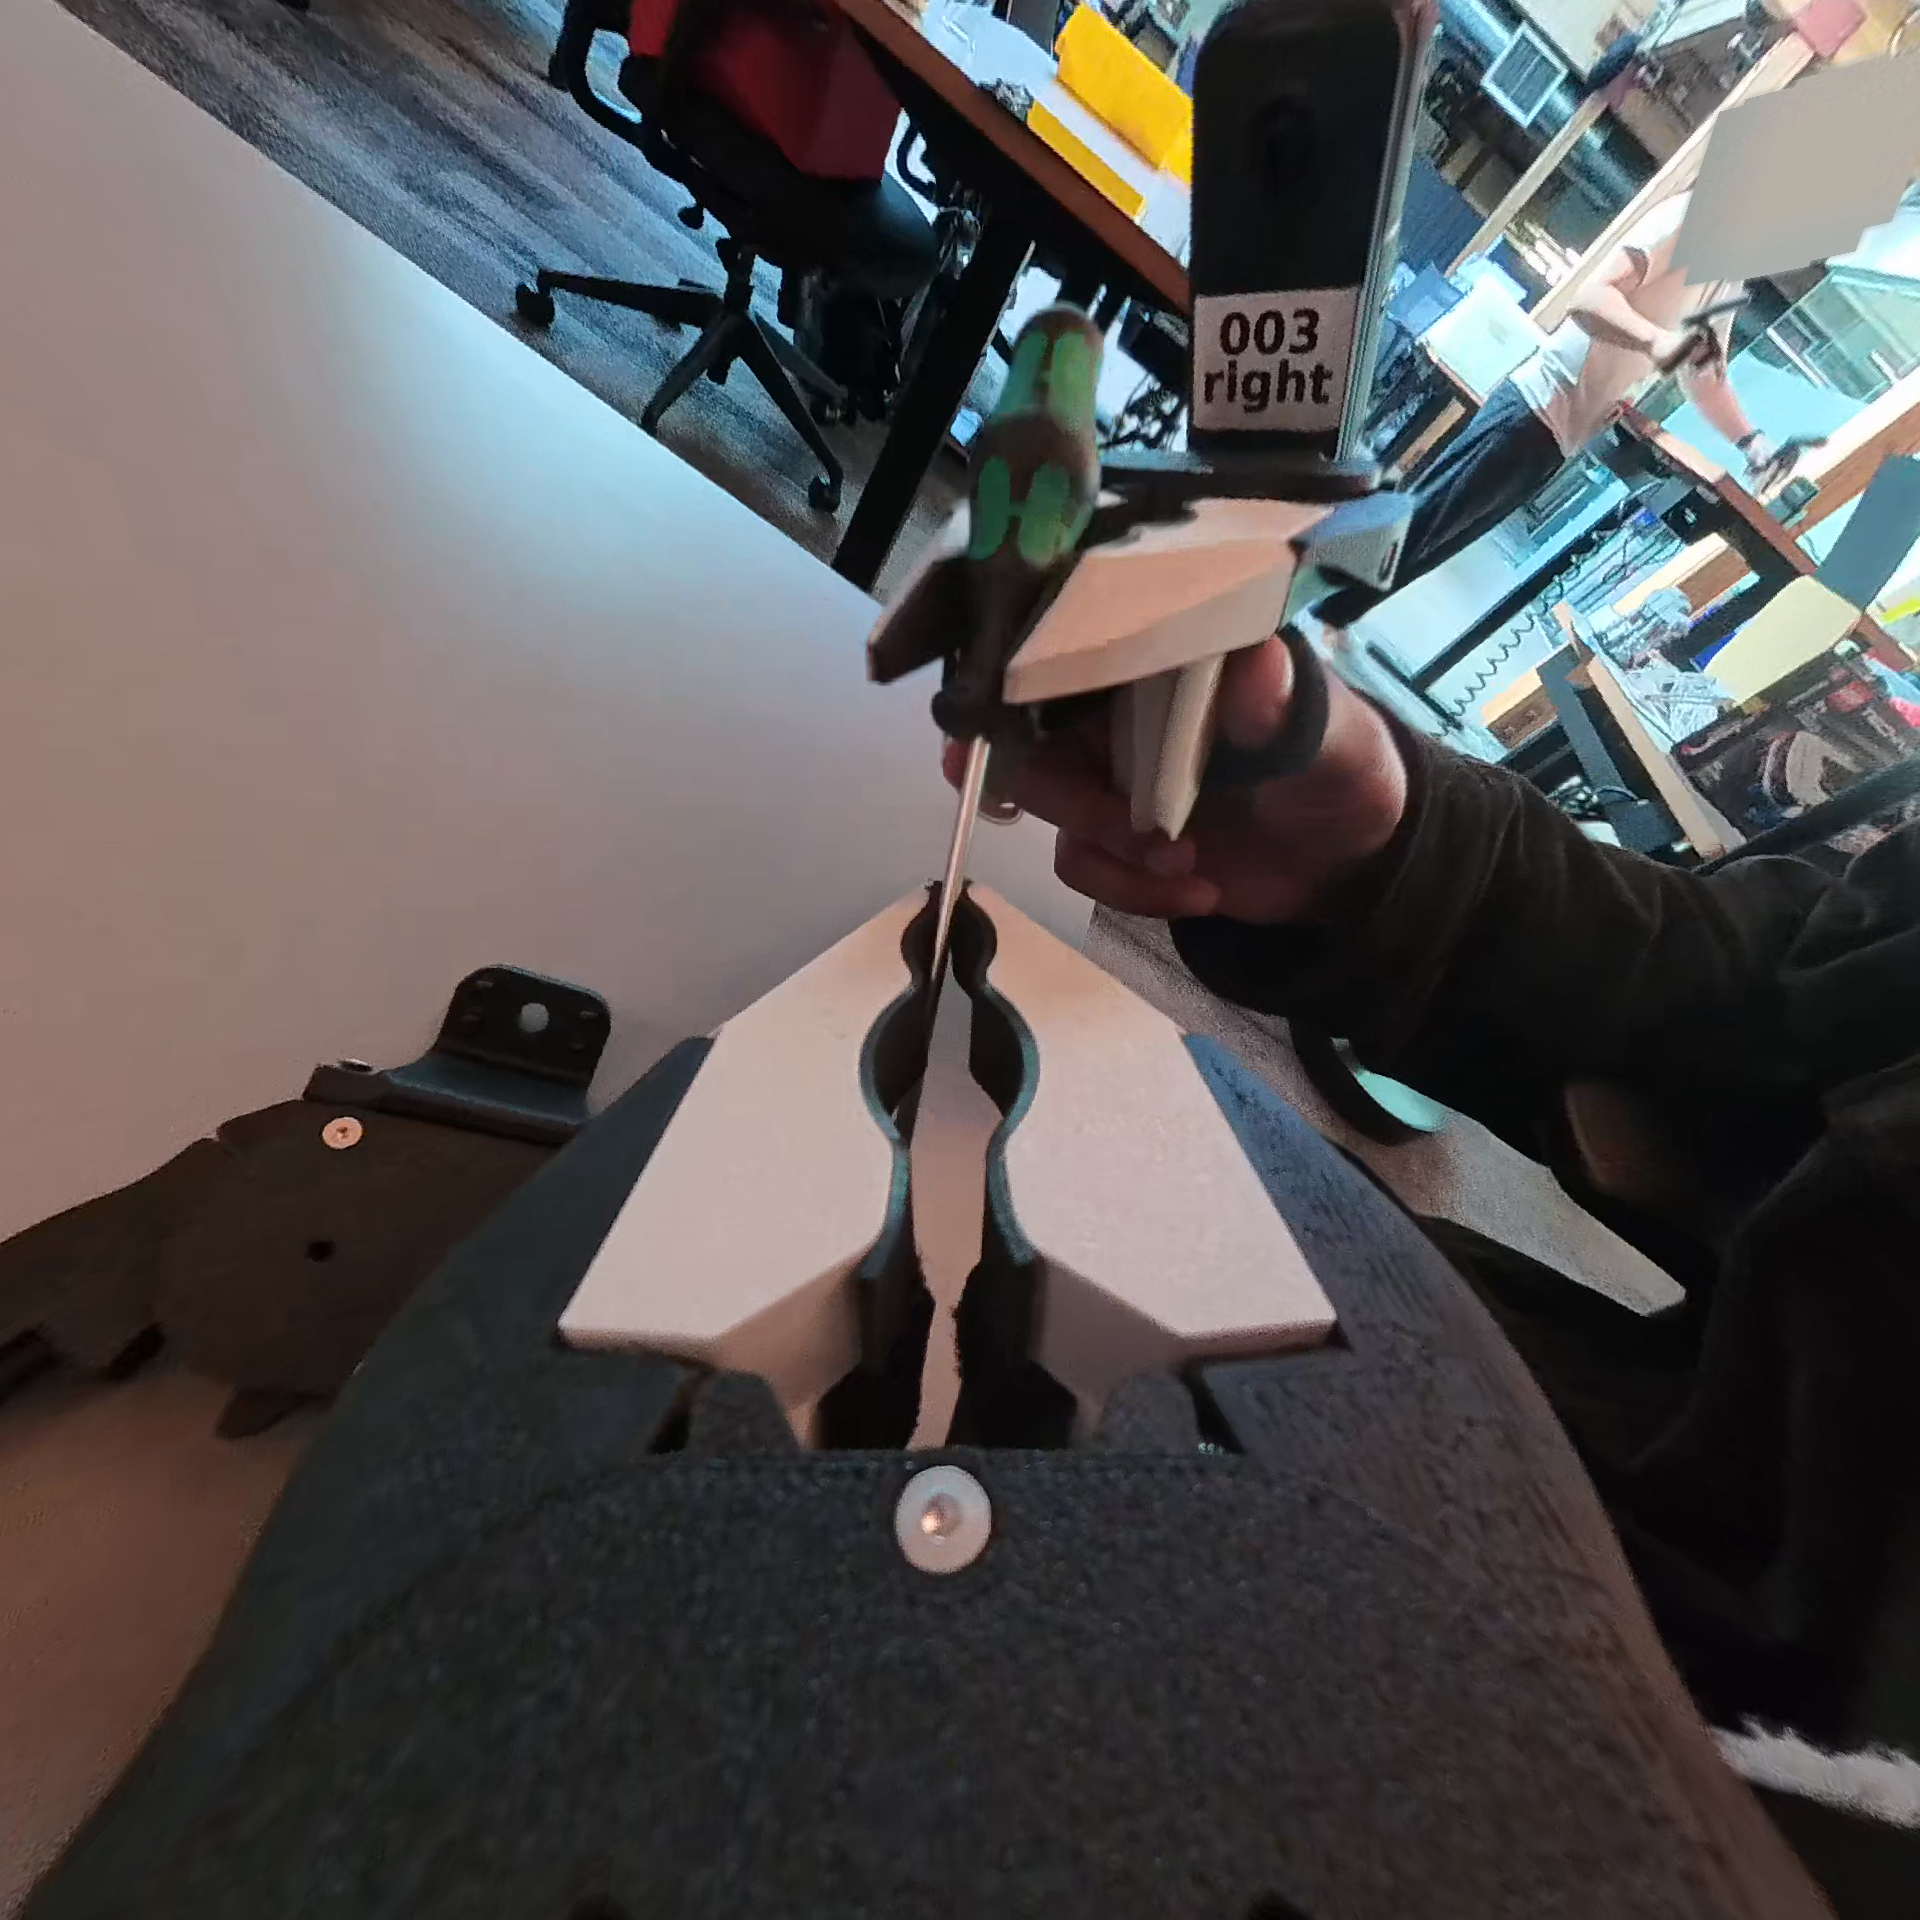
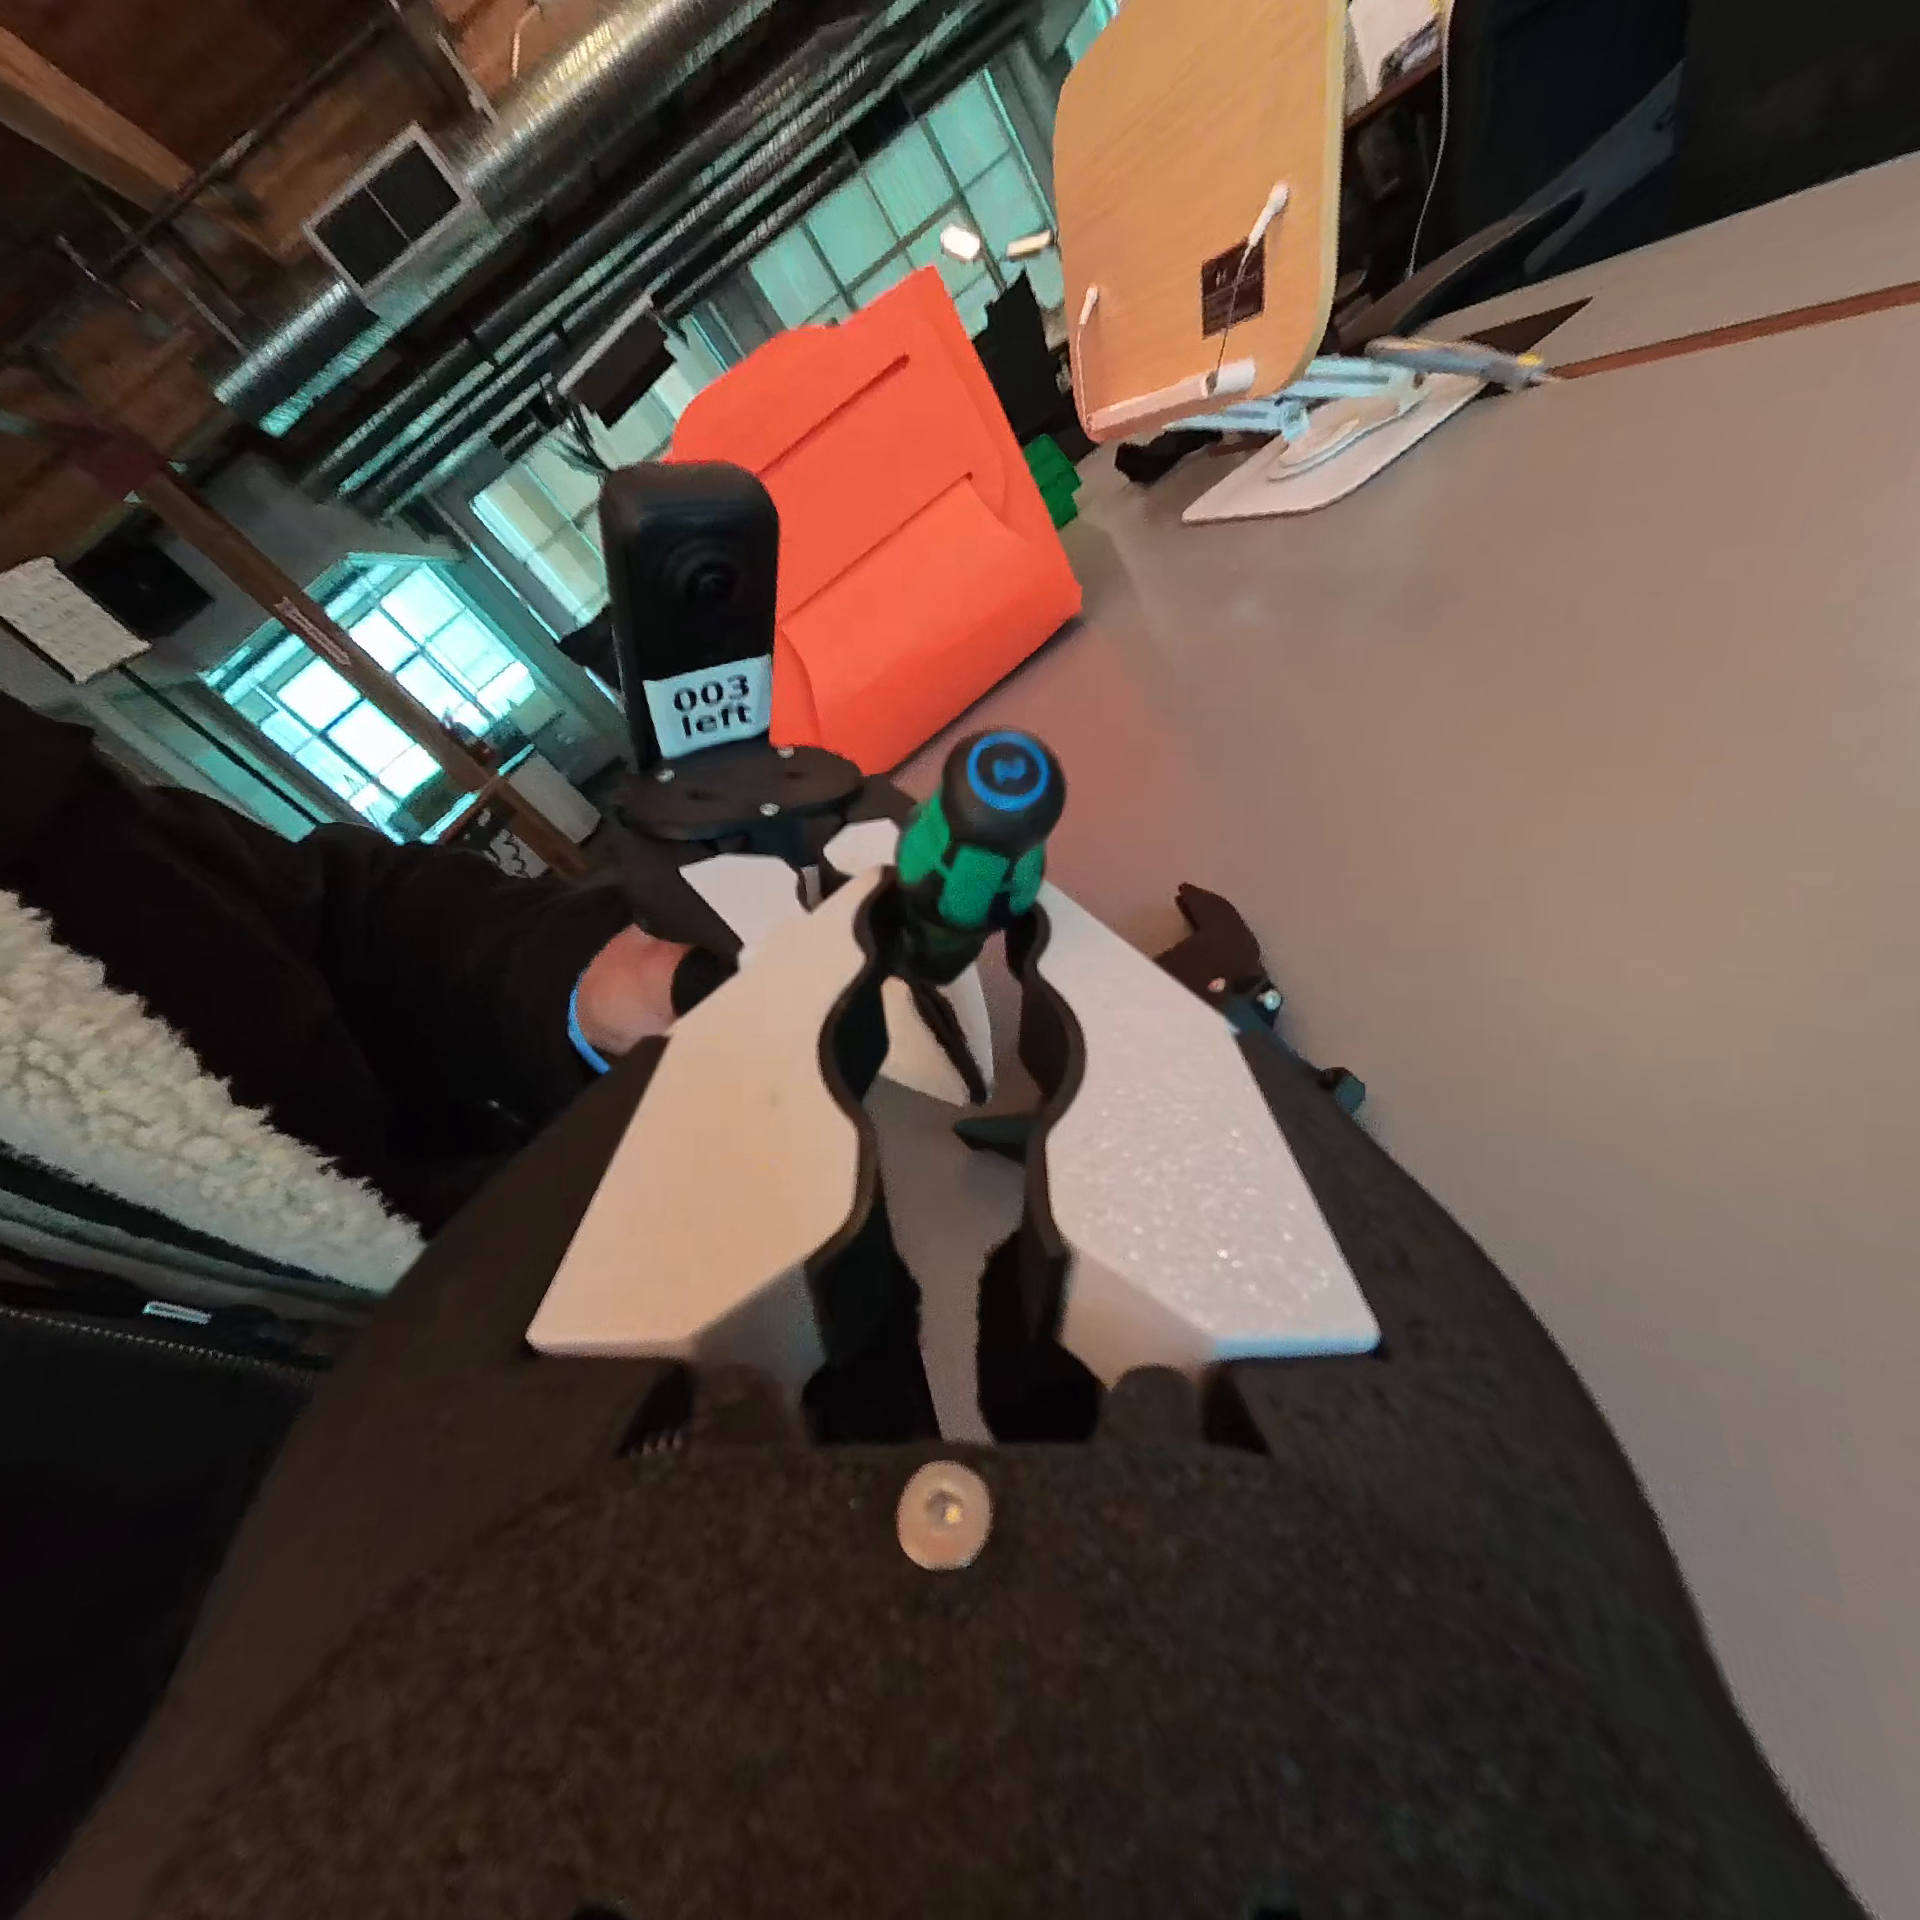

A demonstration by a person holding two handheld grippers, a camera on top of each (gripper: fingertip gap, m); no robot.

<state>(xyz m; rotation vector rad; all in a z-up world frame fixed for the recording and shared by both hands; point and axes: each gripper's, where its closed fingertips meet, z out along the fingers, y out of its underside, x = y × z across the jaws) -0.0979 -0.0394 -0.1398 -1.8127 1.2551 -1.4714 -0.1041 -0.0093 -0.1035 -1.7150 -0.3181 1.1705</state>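
Cool daylight from the windows (image 2: 343,717), strong wide-angle bending at the edges, screwdriver (image 1: 1034,468) softly blurred.

Glossy green-black plastic screwdriver handle (image 2: 971,852), bare metal shaft (image 1: 961,831).

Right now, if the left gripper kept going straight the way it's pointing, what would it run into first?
Most likely the screwdriver: its thin metal shaft already sits at the tips of the left gripper, handle clamped in the right gripper. Just behind comes the hand holding that gripper. Depth is hard to judge here.
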